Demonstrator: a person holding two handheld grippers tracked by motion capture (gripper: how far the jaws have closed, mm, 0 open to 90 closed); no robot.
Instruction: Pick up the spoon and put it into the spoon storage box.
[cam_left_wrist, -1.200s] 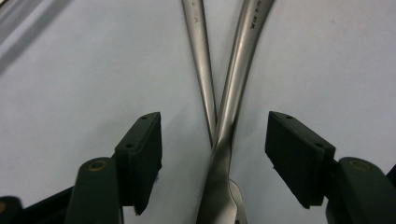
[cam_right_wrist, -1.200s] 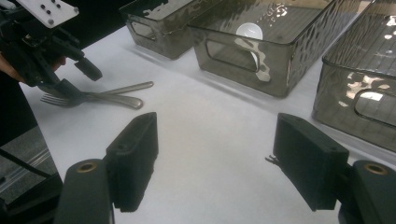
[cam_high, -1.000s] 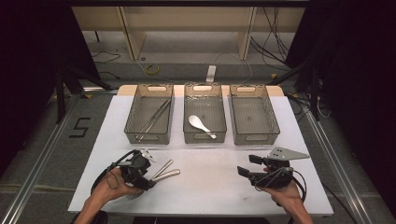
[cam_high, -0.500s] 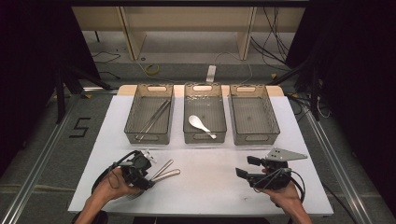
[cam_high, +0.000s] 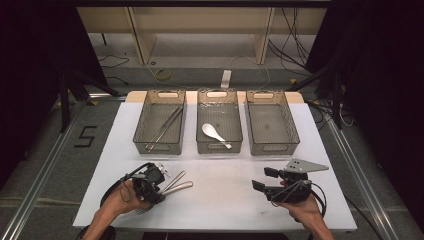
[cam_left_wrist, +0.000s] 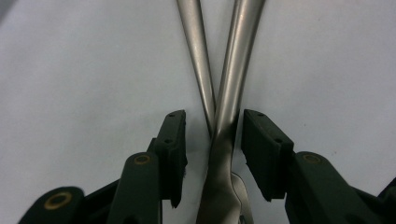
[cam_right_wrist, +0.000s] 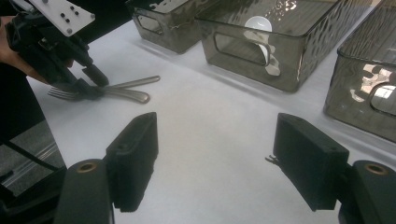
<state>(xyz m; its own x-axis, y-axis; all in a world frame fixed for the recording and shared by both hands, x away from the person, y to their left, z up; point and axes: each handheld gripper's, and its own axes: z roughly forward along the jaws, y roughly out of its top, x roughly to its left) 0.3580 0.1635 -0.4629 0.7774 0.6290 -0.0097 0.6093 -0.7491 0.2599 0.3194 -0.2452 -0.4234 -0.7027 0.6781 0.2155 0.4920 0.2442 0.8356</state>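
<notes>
Left gripper (cam_left_wrist: 212, 135) closing round two forks (cam_left_wrist: 224, 121) (pads just clear)

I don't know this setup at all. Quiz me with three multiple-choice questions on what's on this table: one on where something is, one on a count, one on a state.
1. How many grey bins stand on the table?
A two
B three
C four

2. Where does the white spoon lie?
A on the table top
B in the middle bin
C between a gripper's jaws

3. How do the jaws of the right gripper stand?
A open, with nothing between them
B clamped on the spoon
C shut tight on each other

Answers: 1 B, the high view shows three bins in a row at the far side. 2 B, the spoon rests on the floor of the middle bin. 3 A, the right gripper view shows bare table between its two spread pads.
</notes>
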